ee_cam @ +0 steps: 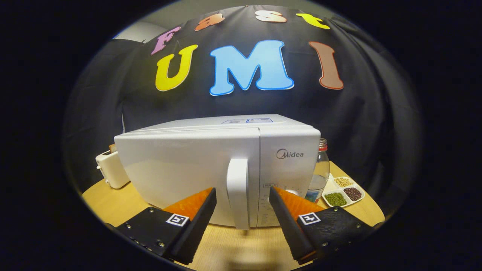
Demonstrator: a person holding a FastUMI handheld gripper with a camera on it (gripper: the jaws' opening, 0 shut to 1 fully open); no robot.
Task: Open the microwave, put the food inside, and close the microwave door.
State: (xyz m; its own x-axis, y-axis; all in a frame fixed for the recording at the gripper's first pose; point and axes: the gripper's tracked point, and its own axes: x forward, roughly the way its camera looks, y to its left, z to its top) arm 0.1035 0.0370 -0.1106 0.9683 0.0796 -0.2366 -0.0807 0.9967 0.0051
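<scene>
A white microwave [180, 165] stands on the round wooden table [113, 205] with its door shut. Its vertical white handle [238, 192] rises along the door's right side, next to the control panel [288, 165]. My gripper [243, 195] is open, one finger on each side of the handle, and neither finger touches it. The handle's lower end sits between the fingertips. Nothing is held.
A white toaster [111, 169] sits to the left of the microwave. To its right stand a glass jar with a red lid [321, 167] and a white divided dish of beans [343, 192]. Bare table lies under the fingers.
</scene>
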